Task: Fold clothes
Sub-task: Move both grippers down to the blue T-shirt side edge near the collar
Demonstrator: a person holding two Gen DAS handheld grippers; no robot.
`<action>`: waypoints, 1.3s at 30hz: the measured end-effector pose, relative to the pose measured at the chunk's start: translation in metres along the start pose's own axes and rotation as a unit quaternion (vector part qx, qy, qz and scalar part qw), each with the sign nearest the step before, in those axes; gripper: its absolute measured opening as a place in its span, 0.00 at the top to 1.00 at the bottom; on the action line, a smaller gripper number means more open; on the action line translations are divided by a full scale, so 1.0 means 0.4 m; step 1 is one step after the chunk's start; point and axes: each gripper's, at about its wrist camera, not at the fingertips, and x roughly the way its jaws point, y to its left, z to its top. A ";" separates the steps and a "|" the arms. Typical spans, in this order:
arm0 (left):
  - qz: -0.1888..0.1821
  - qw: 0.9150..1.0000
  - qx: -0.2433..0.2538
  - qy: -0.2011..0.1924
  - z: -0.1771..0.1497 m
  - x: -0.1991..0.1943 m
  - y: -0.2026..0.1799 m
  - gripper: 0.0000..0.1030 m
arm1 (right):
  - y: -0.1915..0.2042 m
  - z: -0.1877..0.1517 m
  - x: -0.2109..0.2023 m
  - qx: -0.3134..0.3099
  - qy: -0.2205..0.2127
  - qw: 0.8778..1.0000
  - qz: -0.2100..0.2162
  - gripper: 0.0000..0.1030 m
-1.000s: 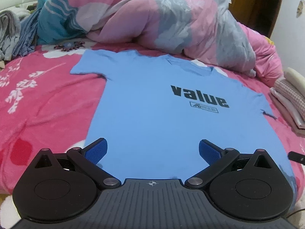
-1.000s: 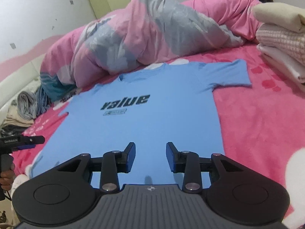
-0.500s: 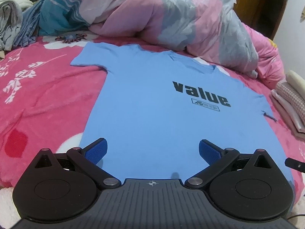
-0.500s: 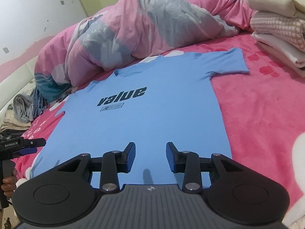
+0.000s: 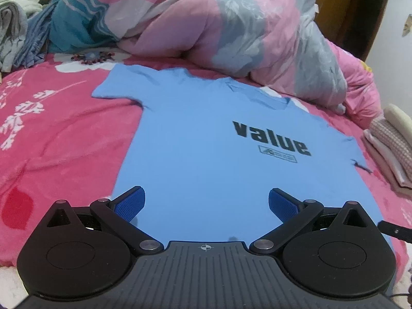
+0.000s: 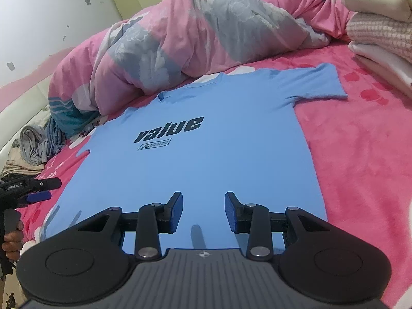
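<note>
Blue T-shirt [image 5: 206,154] printed "value" lying flat on pink bed [image 5: 51,139], left tool [image 5: 206,203] spread wide above its hem, right tool [image 6: 203,212] parted, both empty, crumpled duvet [image 6: 193,38] behind.

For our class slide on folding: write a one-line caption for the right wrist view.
Open right gripper above the hem of a flat blue "value" T-shirt on a pink bed.

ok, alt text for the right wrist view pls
A light blue T-shirt printed "value" lies flat, front up, on a pink bedspread, below the open, empty right gripper. A rumpled pink-and-grey duvet lies behind it, folded laundry far right, the left gripper at the left edge.
</note>
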 end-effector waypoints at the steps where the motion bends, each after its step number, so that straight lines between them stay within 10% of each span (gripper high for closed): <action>1: -0.008 1.000 -0.001 0.001 -0.001 -0.003 -0.002 0.00 | -0.001 -0.001 -0.001 0.001 0.000 1.000 0.000 0.63; 6: -0.054 0.999 -0.003 -0.001 -0.007 -0.022 -0.015 0.00 | -0.006 -0.002 -0.018 0.012 -0.006 1.000 0.000 0.63; 19: 0.011 0.997 -0.047 -0.064 0.075 -0.005 0.091 0.00 | 0.046 0.119 0.025 -0.047 -0.029 0.998 0.004 0.63; 33: 0.112 0.980 -0.125 -0.109 0.200 0.111 0.292 0.05 | 0.393 0.361 0.238 -0.152 0.006 0.978 0.145 0.60; 39: 0.137 0.973 -0.155 -0.103 0.279 0.227 0.348 0.31 | 0.572 0.430 0.444 -0.165 0.049 0.968 0.182 0.60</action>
